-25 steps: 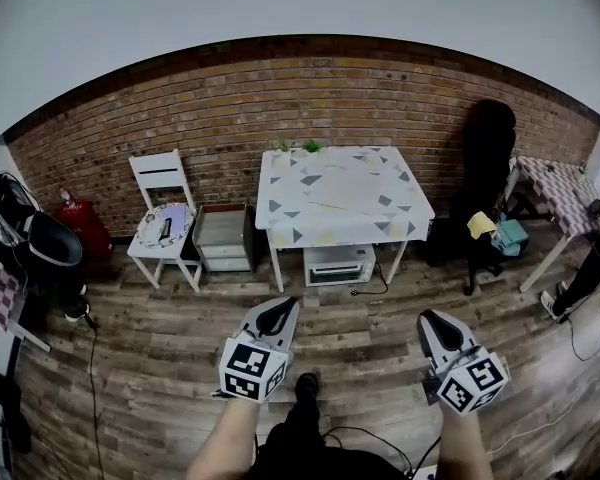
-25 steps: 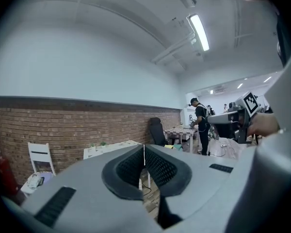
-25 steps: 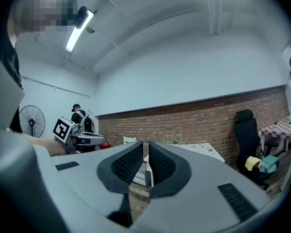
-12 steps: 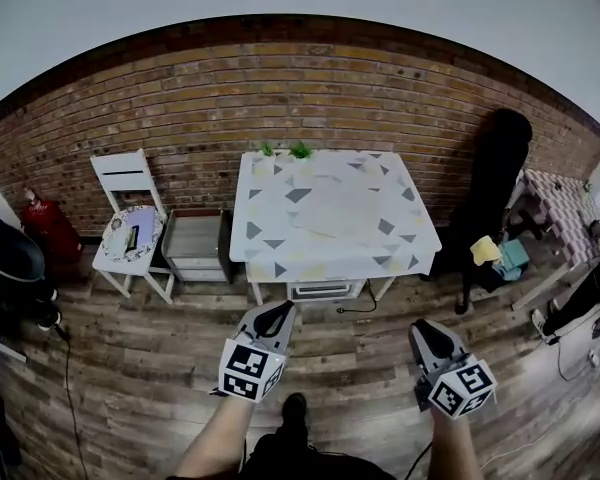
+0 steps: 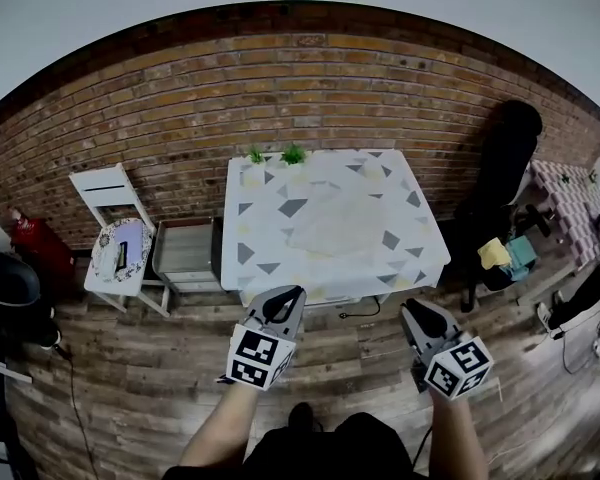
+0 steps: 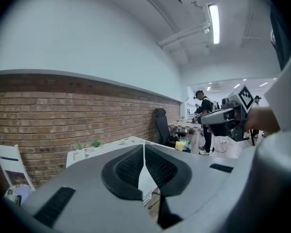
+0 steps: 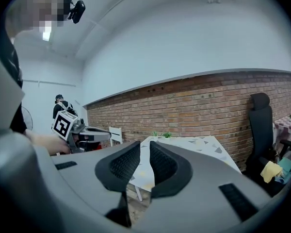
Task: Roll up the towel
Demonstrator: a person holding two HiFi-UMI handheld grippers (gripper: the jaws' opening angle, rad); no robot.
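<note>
At six o'clock the left gripper is held closed, empty; the right gripper is being opened, nothing between its jaws. Toward twelve o'clock, a pale cloth towel is spread flat on the white triangle-patterned desk; it is judged light and limp, best pinched at its near corners.

You have one white triangle-patterned table and two small green plants. You also have one white wooden chair

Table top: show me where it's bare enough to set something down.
Bare: the front-left stretch of the table, left of the towel, and the right strip beside it. Crowded only at the back-left edge, by the two plants.
</note>
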